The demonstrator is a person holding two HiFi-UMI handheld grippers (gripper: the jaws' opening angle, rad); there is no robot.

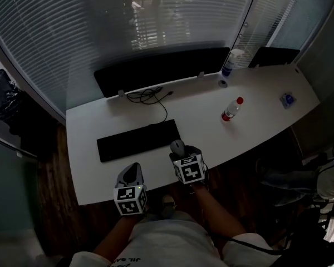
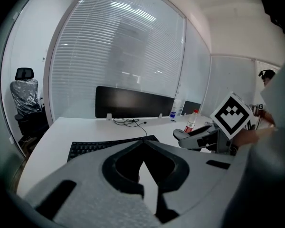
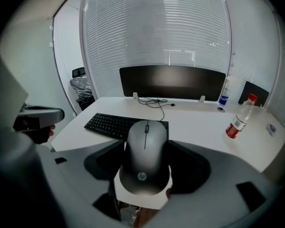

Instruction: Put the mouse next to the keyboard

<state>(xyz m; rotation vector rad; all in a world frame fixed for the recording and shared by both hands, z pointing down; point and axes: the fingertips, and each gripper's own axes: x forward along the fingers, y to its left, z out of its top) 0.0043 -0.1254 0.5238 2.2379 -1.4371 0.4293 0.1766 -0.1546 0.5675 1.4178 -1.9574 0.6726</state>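
Observation:
A grey mouse point(image 3: 146, 148) sits lengthwise between the jaws of my right gripper point(image 1: 179, 153), which is shut on it. In the head view the mouse point(image 1: 178, 147) is just off the right front corner of the black keyboard point(image 1: 138, 140), and the left gripper view shows the mouse point(image 2: 183, 134) held a little above the white desk point(image 1: 256, 110). My left gripper point(image 1: 131, 173) hovers near the desk's front edge, in front of the keyboard point(image 2: 99, 147). Its tips meet with nothing between them.
A dark monitor point(image 1: 161, 68) stands at the back of the desk with a black cable point(image 1: 150, 96) coiled before it. A red-capped bottle point(image 1: 231, 109), a spray bottle point(image 1: 229, 64) and a small blue item point(image 1: 288, 99) are to the right. An office chair point(image 1: 3, 96) stands at the left.

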